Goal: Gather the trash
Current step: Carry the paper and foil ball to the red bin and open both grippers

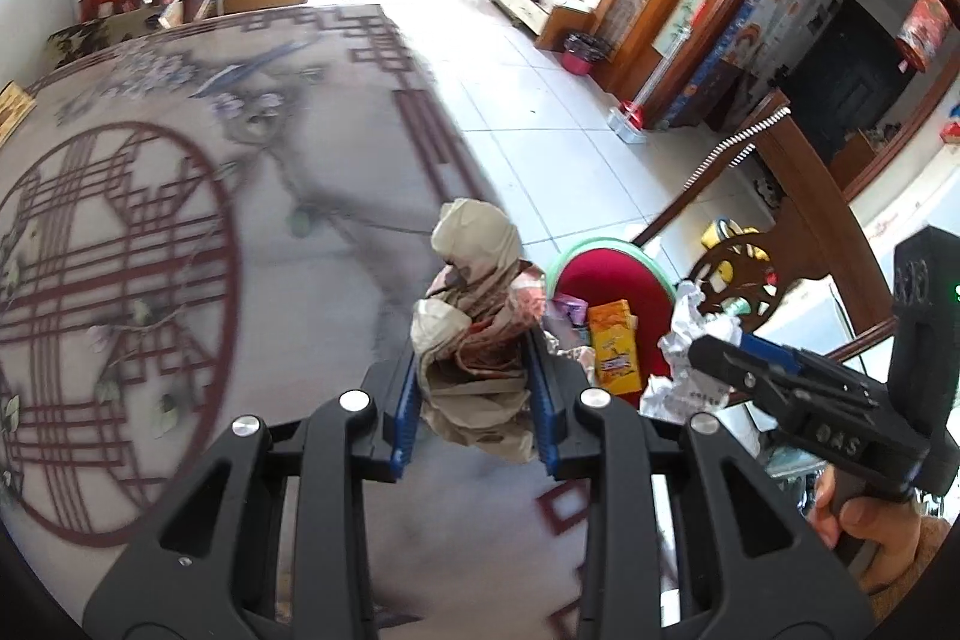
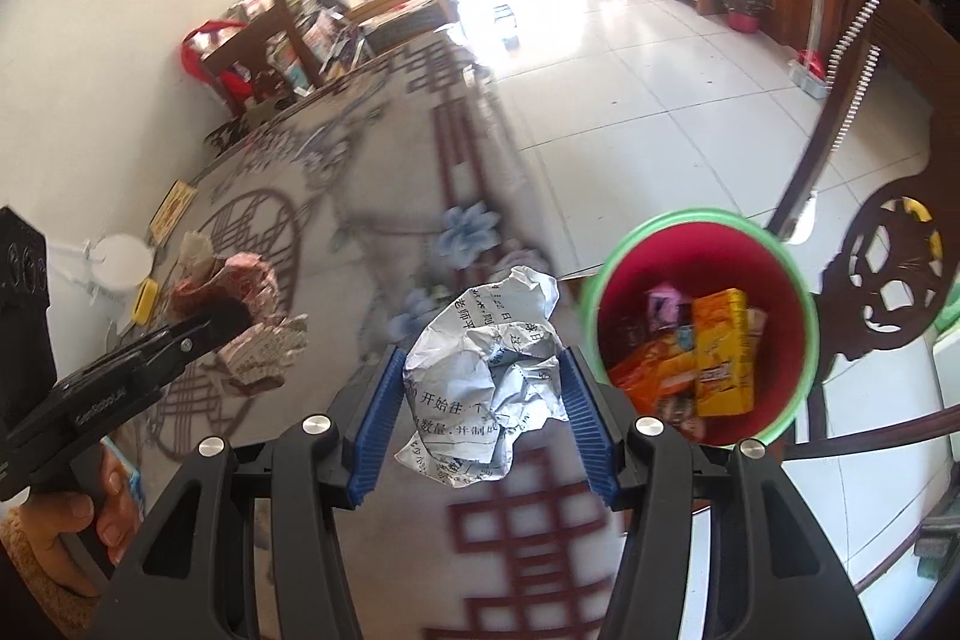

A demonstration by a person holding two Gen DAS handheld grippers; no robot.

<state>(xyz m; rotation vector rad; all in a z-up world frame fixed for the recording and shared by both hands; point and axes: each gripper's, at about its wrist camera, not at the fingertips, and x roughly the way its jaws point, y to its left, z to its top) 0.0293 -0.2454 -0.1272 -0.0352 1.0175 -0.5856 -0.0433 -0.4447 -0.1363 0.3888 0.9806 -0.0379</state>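
Note:
My left gripper (image 1: 474, 388) is shut on a crumpled beige and pink wrapper (image 1: 480, 316), held above the table near its right edge. My right gripper (image 2: 480, 388) is shut on a crumpled white printed paper (image 2: 489, 370), also above the table edge. The red bin with a green rim (image 2: 792, 280) stands on the floor just right of the table and holds a yellow box (image 2: 723, 352) and other packets. In the left wrist view the bin (image 1: 606, 268) lies beyond the wrapper, and the right gripper (image 1: 714, 352) with the white paper (image 1: 684, 340) is over it. The left gripper (image 2: 240, 316) shows at left in the right wrist view.
The table (image 1: 180, 220) has a patterned cover with red lattice. A carved wooden chair (image 2: 888, 280) stands right of the bin. A white cup (image 2: 123, 259) and a small yellow item (image 2: 146, 300) sit at the table's far left. Tiled floor (image 2: 630, 100) lies beyond.

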